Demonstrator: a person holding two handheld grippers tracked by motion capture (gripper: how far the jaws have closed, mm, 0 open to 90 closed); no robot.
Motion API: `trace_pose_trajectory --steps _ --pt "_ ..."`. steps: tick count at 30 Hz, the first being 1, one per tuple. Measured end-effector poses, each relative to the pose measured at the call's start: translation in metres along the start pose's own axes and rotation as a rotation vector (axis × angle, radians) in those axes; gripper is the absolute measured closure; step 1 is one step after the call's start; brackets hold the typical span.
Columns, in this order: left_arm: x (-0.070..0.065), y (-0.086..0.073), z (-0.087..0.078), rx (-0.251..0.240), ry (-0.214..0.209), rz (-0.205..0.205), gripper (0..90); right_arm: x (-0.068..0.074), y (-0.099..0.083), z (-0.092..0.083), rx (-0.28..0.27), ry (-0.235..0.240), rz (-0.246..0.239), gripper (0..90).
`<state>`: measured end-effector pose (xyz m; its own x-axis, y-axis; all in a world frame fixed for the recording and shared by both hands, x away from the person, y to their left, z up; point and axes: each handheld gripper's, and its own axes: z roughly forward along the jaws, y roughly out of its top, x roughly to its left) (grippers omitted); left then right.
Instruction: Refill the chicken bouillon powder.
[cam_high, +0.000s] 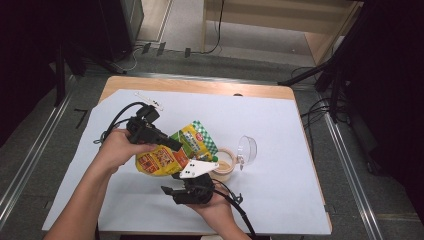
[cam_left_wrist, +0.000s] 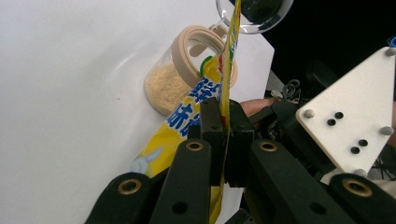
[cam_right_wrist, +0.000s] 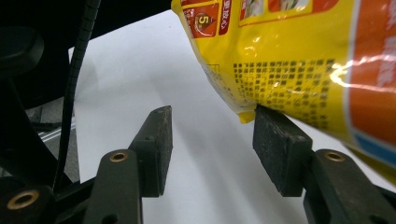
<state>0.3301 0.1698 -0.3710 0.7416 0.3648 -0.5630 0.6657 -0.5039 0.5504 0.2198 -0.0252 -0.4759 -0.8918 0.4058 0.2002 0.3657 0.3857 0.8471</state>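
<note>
2 tools, left tool (cam_left_wrist: 223, 135) pinching 1 yellow pouch (cam_left_wrist: 187, 116), right tool (cam_right_wrist: 212, 140) spread, 1 jar (cam_left_wrist: 175, 77)

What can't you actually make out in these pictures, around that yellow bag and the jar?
- High view: the jar is partly covered by the yellow bag and the right gripper's plate.
- Left gripper view: the bag's print is edge-on, pinched between the left gripper's fingers.
- Right gripper view: the bag's small print is too fine to read.

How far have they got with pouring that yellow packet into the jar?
Done: the jar stands open, its clear lid beside it, with tan powder already inside. In hand: the left gripper pinches the yellow pouch over the jar; the right gripper is open under its corner. Left: emptying it, then closing the jar.
</note>
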Motion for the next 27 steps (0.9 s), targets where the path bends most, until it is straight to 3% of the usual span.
trace_pose_trajectory --steps 8,16,23,27 --pt "0.004 -0.002 -0.012 -0.073 0.014 -0.001 89.8 0.001 0.001 -0.001 -0.005 -0.002 -0.004 49.1" --pt "0.018 0.000 -0.021 -0.158 0.057 -0.018 89.8 0.000 0.002 -0.003 -0.008 -0.006 -0.004 49.1" --pt "0.033 0.011 -0.017 -0.228 0.099 -0.005 89.8 -0.001 0.003 -0.005 -0.013 -0.010 -0.002 49.4" --pt "0.045 0.013 -0.008 -0.235 0.116 -0.017 89.8 -0.003 0.003 -0.005 -0.012 -0.012 0.002 49.4"
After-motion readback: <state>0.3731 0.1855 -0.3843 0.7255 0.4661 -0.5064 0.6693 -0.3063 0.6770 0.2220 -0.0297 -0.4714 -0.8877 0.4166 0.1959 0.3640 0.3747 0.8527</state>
